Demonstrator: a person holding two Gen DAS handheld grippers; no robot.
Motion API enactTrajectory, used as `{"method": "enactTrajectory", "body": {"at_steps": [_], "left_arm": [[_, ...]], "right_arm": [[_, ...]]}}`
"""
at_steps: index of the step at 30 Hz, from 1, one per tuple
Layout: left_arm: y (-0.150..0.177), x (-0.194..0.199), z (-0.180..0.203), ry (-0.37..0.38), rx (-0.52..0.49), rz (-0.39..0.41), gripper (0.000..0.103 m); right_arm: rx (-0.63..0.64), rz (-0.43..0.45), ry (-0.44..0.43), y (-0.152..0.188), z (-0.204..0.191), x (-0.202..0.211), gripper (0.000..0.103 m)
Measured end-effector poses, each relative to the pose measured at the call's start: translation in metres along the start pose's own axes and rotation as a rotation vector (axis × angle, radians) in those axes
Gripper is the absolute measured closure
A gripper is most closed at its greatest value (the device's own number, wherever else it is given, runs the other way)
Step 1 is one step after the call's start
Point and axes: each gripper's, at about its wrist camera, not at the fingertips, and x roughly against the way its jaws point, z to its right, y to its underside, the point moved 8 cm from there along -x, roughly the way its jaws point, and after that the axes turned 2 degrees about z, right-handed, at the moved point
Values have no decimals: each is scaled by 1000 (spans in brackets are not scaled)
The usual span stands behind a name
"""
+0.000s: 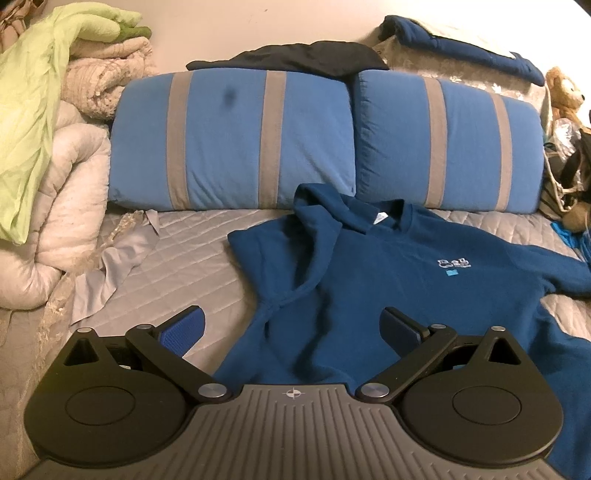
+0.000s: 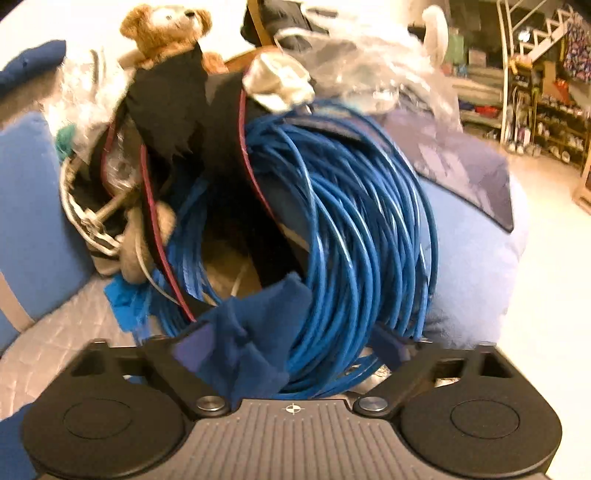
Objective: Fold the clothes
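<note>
A dark blue sweatshirt (image 1: 388, 280) lies face up on the quilted grey bed (image 1: 192, 258), collar toward the pillows, its left sleeve folded over the chest. My left gripper (image 1: 291, 326) is open and empty, hovering just above the sweatshirt's lower left part. In the right wrist view my right gripper (image 2: 291, 343) is open, with a bunched end of dark blue cloth (image 2: 251, 332), seemingly the sweatshirt's sleeve, lying between its fingers against the left one. The view is blurred.
Two blue pillows with grey stripes (image 1: 236, 140) line the headboard. Rolled white and green bedding (image 1: 44, 147) sits at the left. A coil of blue cable (image 2: 351, 221), bags and a teddy bear (image 2: 166, 26) crowd the bed's right edge.
</note>
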Motion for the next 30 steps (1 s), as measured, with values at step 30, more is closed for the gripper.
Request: {"method": "enactTrajectory", "body": {"at_steps": [30], "left_arm": [[-1, -3, 5, 23, 2, -14, 0]], "right_arm": [[693, -251, -682, 112, -395, -40, 46]]}}
